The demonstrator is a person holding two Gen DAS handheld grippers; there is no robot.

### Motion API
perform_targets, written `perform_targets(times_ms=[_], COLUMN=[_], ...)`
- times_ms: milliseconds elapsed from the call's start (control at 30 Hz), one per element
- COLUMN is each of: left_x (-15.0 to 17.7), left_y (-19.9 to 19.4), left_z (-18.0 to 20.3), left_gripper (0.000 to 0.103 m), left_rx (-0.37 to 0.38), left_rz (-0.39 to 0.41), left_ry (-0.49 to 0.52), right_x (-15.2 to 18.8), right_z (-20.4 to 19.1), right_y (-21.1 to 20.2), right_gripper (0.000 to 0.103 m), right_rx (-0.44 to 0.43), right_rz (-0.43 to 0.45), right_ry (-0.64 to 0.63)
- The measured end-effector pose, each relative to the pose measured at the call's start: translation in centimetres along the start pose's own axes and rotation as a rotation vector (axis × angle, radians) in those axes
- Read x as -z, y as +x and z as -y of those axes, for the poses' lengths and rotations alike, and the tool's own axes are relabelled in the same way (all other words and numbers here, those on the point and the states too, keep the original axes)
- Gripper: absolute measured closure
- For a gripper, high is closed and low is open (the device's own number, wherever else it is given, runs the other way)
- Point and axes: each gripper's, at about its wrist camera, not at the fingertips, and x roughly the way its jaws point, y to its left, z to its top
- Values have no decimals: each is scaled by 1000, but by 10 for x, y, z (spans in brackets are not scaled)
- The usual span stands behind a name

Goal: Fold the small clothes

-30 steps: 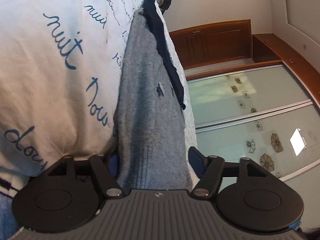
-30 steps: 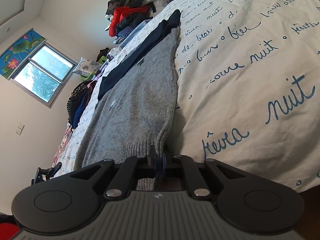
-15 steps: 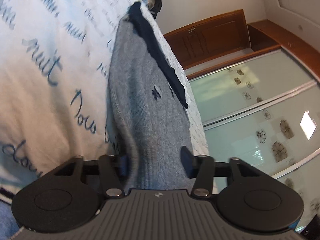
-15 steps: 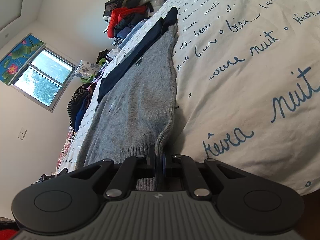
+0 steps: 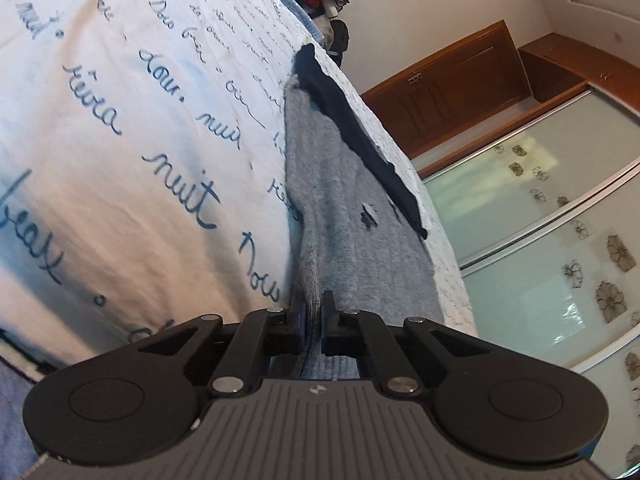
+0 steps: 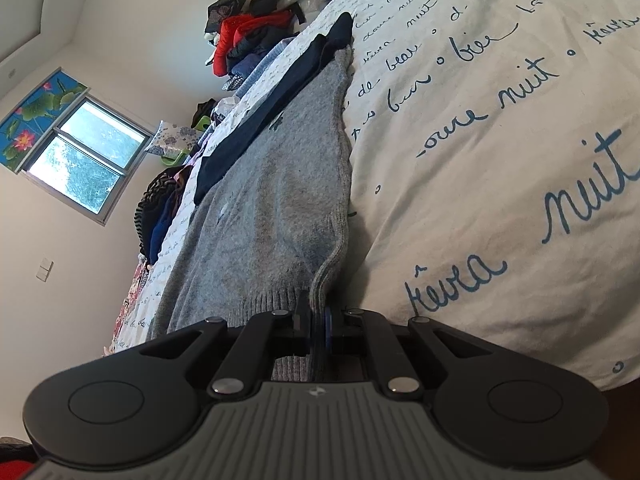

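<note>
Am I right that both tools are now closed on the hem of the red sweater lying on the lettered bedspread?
Not quite: the sweater is grey, not red, as the right wrist view shows; red appears only in the clothes pile behind. Both the left tool and right tool are closed on its hem, on the lettered bedspread.

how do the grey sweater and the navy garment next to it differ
The grey sweater is wide and light; the navy garment is a narrow dark strip along its far edge. The sweater's ribbed hem is pinched by the left gripper and right gripper; nothing grips the navy garment. Both lie flat on the bedspread.
</note>
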Motion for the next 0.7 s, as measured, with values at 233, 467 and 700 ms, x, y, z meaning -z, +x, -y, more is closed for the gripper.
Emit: perform_targets(times_ms=[233, 467, 700], left_x=[8, 11, 9], left_y=[17, 22, 13], left_z=[1, 2, 18], left_gripper=[81, 80, 97], left_rx=[69, 52, 1], left_rz=[-56, -57, -5], left_ry=[-49, -34, 61], right_x=[-1, -1, 0], right_z=[4, 15, 3], right_y=[1, 1, 0], right_gripper=[97, 97, 97], right_rx=[-17, -62, -18], right_rz=[0, 4, 13], right_ry=[20, 92, -5])
